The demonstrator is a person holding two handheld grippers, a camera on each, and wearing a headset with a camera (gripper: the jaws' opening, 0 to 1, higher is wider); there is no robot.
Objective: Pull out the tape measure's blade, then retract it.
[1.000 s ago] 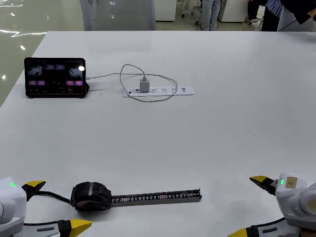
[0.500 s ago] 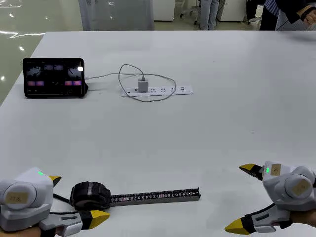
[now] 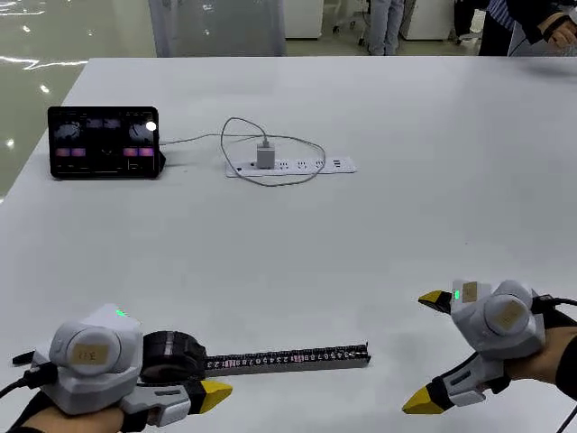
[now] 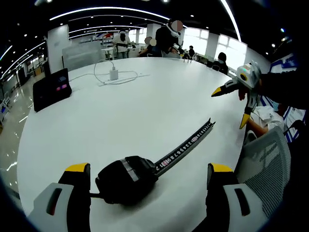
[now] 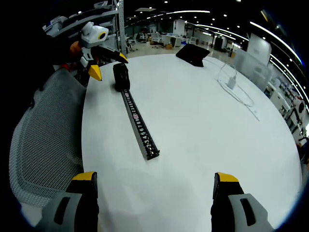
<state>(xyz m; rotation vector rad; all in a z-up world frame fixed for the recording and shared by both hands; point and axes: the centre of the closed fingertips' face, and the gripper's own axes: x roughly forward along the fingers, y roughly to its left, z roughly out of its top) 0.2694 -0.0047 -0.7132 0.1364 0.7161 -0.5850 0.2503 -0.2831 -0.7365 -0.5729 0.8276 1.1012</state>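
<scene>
A black tape measure case (image 3: 171, 354) lies near the table's front edge, its blade (image 3: 288, 359) drawn out to the right and flat on the table. My left gripper (image 3: 185, 365) is open and straddles the case (image 4: 126, 179); its jaws stand either side with gaps, and its blade (image 4: 186, 145) runs away ahead. My right gripper (image 3: 424, 350) is open to the right of the blade's end hook (image 3: 365, 354). In the right gripper view the right gripper (image 5: 154, 177) has nothing between its jaws, and the hook (image 5: 152, 154) lies just ahead of them.
A dark tablet (image 3: 104, 142) stands at the far left of the white table (image 3: 406, 180). A white power strip (image 3: 288, 166) with a charger and looped cable lies mid-table. People stand beyond the far edge. A mesh chair (image 4: 270, 164) sits behind the near edge.
My left gripper has moved forward so its jaws now flank the tape case. My right gripper has moved forward and left, closer to the blade's end. The tape measure has stayed put.
</scene>
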